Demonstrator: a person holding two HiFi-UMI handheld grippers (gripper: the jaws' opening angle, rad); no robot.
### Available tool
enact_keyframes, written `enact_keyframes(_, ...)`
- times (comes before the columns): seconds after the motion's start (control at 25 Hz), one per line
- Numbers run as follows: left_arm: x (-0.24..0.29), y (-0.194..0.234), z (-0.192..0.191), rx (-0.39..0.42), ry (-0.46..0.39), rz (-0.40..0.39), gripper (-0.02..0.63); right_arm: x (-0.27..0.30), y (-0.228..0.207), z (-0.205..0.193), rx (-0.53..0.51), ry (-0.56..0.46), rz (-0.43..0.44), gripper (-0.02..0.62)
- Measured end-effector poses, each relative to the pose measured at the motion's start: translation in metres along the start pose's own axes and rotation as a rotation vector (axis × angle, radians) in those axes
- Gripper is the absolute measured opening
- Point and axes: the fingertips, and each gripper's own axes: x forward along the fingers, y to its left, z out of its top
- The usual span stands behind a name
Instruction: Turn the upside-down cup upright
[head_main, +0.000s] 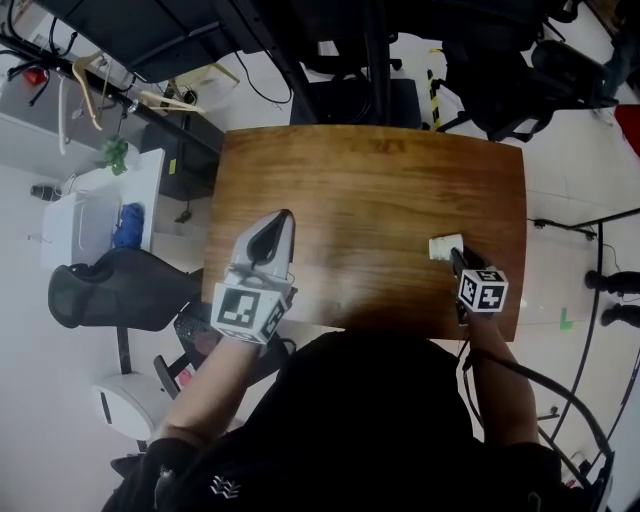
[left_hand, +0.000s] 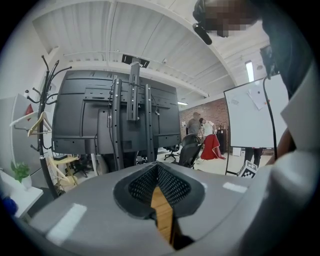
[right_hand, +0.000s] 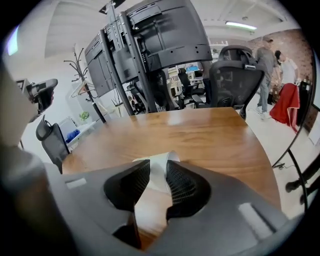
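Head view: a brown wooden counter (head_main: 380, 190) with rounded corners fills the middle. The left claw (head_main: 281, 220) hovers over the counter's near left part, its grey tips drawn to one point. The right claw (head_main: 455, 255) points down at the counter's near right part, tips at a small white cup (head_main: 446, 246), the only thing on the wood. A black mesh office chair (head_main: 110, 285) stands on the floor off the counter's left edge.

Left gripper view: the left claw (left_hand: 157, 172) is closed, its mesh pads meeting at the tips with nothing between them. A sliver of wood shows through the gap lower down.

Right gripper view: the right claw (right_hand: 155, 175) is partly open around the small white cup (right_hand: 160, 162), which fills the gap, both pads against its sides. The cup leans on the counter (right_hand: 200, 135). I cannot tell which end is up.
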Motion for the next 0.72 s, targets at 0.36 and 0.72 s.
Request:
enact_keyframes(0.36, 0.005, -0.004, -0.002, -0.015, -0.012, -0.021, 0.000, -0.011, 0.021, 0.009, -0.241, 0.036, -0.015, 0.069)
enact_keyframes(0.72, -0.001, -0.004, -0.007, -0.025, -0.013, -0.021, 0.000, -0.006, 0.058, 0.004, -0.447, 0.083, 0.017, 0.014)
